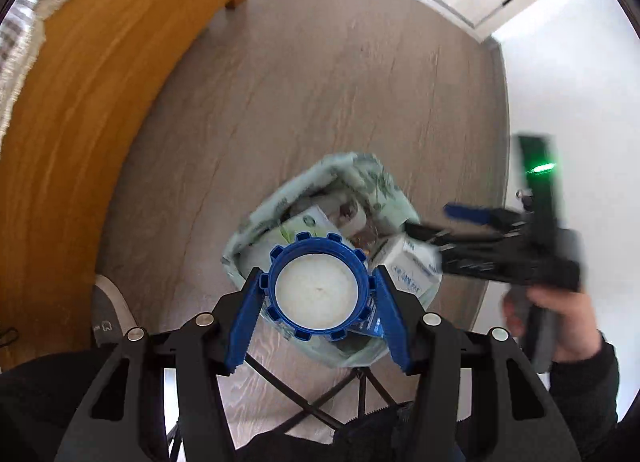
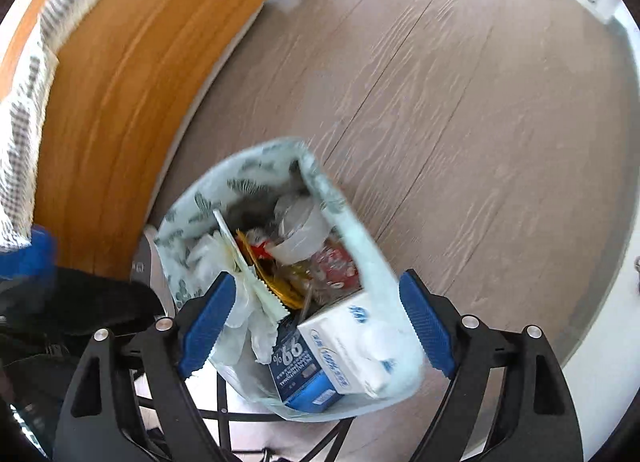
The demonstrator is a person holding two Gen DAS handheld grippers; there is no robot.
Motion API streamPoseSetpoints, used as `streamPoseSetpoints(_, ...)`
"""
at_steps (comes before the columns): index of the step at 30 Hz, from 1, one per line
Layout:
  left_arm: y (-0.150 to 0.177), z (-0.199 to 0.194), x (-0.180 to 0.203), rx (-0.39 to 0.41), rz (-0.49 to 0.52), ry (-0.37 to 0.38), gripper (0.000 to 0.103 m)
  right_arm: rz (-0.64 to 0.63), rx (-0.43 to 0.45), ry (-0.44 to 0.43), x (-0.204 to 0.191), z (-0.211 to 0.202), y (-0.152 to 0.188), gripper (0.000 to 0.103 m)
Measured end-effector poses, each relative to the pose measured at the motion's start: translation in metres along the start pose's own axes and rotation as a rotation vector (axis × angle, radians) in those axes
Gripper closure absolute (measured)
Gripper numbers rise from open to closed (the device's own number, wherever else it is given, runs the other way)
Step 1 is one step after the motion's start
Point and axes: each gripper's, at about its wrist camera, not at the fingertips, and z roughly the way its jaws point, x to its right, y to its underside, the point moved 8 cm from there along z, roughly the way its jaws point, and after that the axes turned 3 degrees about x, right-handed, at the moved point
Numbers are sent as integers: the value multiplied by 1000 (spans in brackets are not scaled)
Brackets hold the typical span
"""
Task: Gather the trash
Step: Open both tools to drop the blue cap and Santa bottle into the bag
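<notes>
My left gripper (image 1: 318, 294) is shut on a round blue ribbed container with a white top (image 1: 318, 288) and holds it above the open trash bag (image 1: 280, 198). The bag is pale green with a leaf print and stands on the wood floor, full of cartons and wrappers. My right gripper (image 2: 316, 322) is open and empty, its jaws straddling the near rim of the bag (image 2: 360, 238). Inside the bag I see a white and blue carton (image 2: 344, 350), white gloves (image 2: 244, 310) and plastic wrappers. The right gripper also shows blurred in the left wrist view (image 1: 472, 222), held by a hand.
An orange wooden bed frame (image 1: 80, 122) with a patterned blanket runs along the left. A white wall and baseboard (image 1: 560, 82) close the right side. A grey shoe (image 1: 110, 310) is on the floor by the bed. Grey wood floor (image 2: 460, 122) lies beyond the bag.
</notes>
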Motion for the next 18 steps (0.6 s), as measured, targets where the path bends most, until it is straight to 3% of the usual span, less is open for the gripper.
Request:
streamPoseSetpoints(7,25,66,19,-262,25,15,50,58,110,-7,15,-38,4,23)
streamPoseSetpoints(10,31,84,29,-295,66,-8,49,73,128,-8,15,-46,5,23)
streamPoseSetpoints(13,36,91,33,-313,71,-9,28,65,117,4,18,-45,5,23)
streamPoseSetpoints(18,34,81,20,-278,39,-47,28,44,104,36,21,-51,8,23)
